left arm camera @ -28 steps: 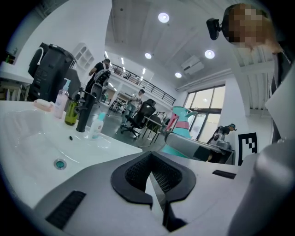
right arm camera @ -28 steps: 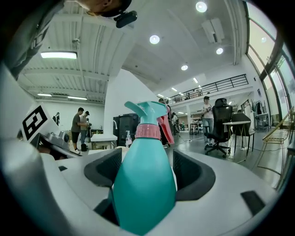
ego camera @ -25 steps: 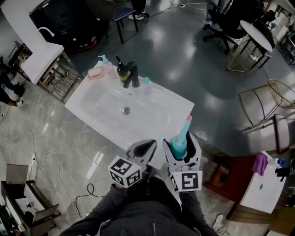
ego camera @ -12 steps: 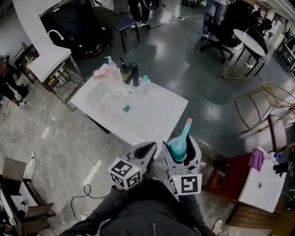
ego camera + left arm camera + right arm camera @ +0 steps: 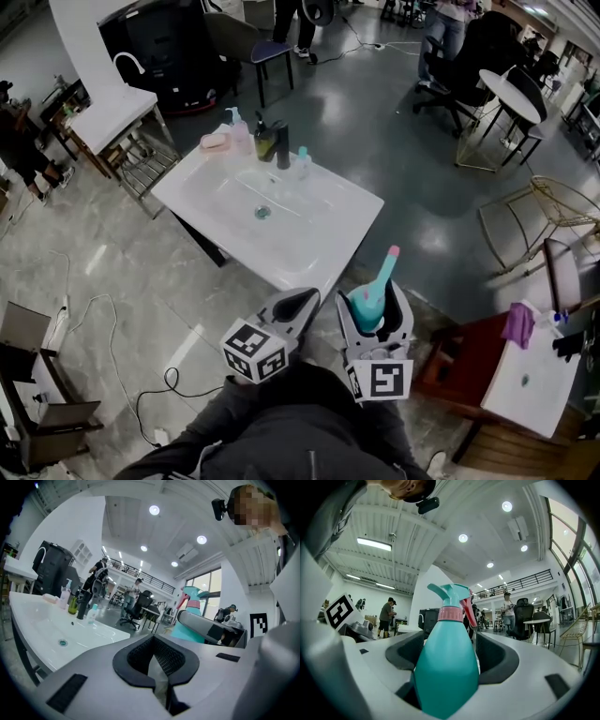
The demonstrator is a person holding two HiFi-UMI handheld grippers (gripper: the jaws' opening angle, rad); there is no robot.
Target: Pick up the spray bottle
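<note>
A teal spray bottle with a pink collar and trigger is held upright in the air, close to my body. My right gripper is shut on its body; in the right gripper view the spray bottle fills the space between the two jaws. My left gripper hangs beside it to the left, shut with nothing between its pads. Seen from the left gripper view, the bottle stands at the right. Both grippers are off the near corner of the white washbasin top.
The white basin has a drain, a black tap, a pink pump bottle, a soap dish and a small clear bottle along its far edge. Chairs, a round table and a red stool stand around.
The basin has slid farther away and up in the head view as the person backed off. Both grippers keep their place near the body, the right still holding the bottle.
</note>
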